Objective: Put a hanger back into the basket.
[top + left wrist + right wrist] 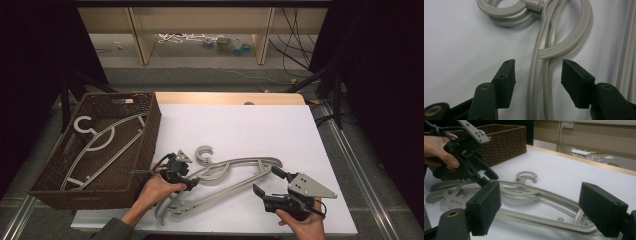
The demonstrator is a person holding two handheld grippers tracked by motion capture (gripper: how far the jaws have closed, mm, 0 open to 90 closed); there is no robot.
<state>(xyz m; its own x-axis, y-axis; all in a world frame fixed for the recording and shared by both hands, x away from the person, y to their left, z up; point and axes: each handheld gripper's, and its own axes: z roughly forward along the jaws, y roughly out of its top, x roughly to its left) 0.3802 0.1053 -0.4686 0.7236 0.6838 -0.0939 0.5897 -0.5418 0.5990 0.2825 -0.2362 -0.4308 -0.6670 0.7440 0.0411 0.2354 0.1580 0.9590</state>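
Note:
Grey plastic hangers (235, 170) lie stacked on the white table (240, 125), their hooks (204, 152) pointing away from me. My left gripper (194, 181) hovers at their left shoulder. In the left gripper view it (537, 72) is open, its jaws on either side of the hangers' arm bars (541, 95), below the hooks (506, 12). My right gripper (267, 181) is open at the hangers' right end. In the right gripper view it (541, 202) frames that end of the hangers (531, 195) without touching, with the left gripper (486, 176) beyond.
A brown wicker basket (150, 130) stands at the table's left with more grey hangers (100, 145) lying inside; its side (504, 142) rises behind the left hand. Bare white tabletop stretches behind and to the right of the hangers. Cables lie on the floor beyond.

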